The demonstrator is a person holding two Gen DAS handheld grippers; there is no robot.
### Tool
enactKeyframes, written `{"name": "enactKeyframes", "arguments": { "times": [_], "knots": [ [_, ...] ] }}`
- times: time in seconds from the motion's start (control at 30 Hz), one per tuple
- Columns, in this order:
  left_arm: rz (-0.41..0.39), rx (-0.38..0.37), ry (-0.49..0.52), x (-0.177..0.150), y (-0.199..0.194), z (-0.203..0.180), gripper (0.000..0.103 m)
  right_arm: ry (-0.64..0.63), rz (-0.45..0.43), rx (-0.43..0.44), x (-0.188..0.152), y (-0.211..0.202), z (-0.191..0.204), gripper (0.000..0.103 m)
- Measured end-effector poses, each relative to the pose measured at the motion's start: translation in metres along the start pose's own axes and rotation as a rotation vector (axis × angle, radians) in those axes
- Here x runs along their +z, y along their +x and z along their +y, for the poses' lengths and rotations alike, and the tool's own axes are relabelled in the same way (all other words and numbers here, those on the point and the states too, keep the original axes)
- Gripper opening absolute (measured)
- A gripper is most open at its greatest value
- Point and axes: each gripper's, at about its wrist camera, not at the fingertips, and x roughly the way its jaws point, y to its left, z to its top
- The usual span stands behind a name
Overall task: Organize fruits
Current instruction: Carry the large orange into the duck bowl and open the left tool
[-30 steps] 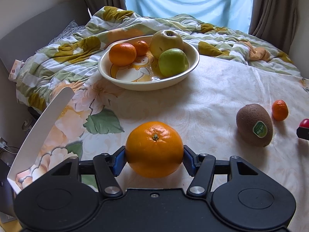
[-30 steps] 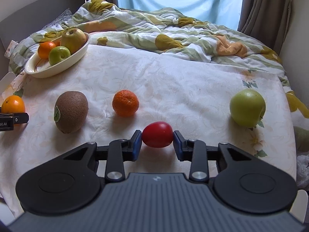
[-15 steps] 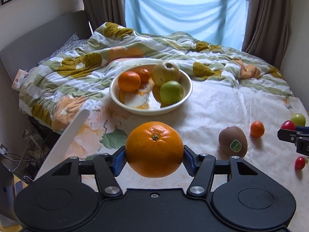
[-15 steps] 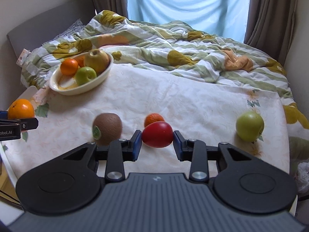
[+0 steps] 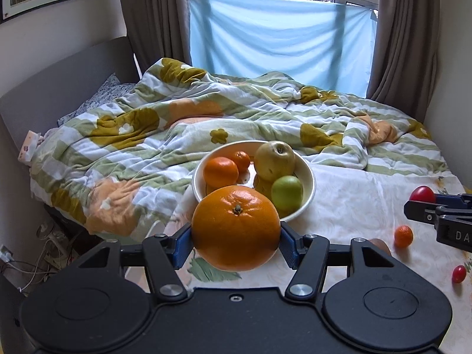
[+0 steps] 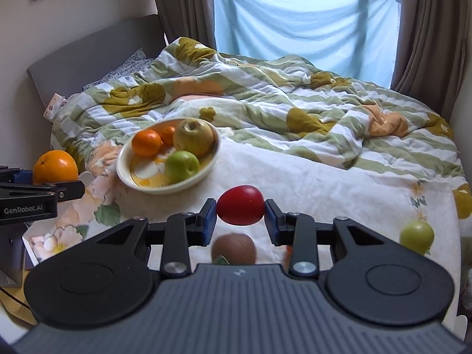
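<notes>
My left gripper is shut on a big orange, held in the air just in front of the cream bowl. The bowl holds an orange, a small mandarin, a yellowish apple and a green apple. My right gripper is shut on a red tomato, raised above the tablecloth to the right of the bowl. Below it lie a kiwi and a green apple. A small mandarin and a small red tomato lie on the cloth.
The fruit lies on a table with a pale floral cloth pushed against a bed with a rumpled flowered quilt. A grey headboard stands on the left, curtains and a window behind. Cables lie on the floor at the left.
Both grippers have risen from the table with their fruit still gripped. The bowl and the loose fruit now sit lower and farther off in both views.
</notes>
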Motion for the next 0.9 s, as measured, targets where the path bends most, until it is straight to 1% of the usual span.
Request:
{"name": "enactKeyframes", "arguments": {
  "times": [0.2, 0.5, 0.73, 0.9],
  "knots": [
    [0.010, -0.057, 0.053, 0.020, 0.023, 0.019, 0.064, 0.014, 0.005, -0.016, 0.019, 0.016, 0.031, 0.050],
    [0.064, -0.169, 0.155, 0.041, 0.081, 0.038, 0.064, 0.080, 0.020, -0.078, 0.042, 0.051, 0.063, 0.050],
    [0.113, -0.260, 0.255, 0.043, 0.125, 0.038, 0.064, 0.131, 0.039, -0.157, 0.053, 0.081, 0.074, 0.050],
    [0.155, -0.307, 0.306, 0.039, 0.151, 0.038, 0.064, 0.165, 0.053, -0.203, 0.053, 0.097, 0.077, 0.050]
  ]
}}
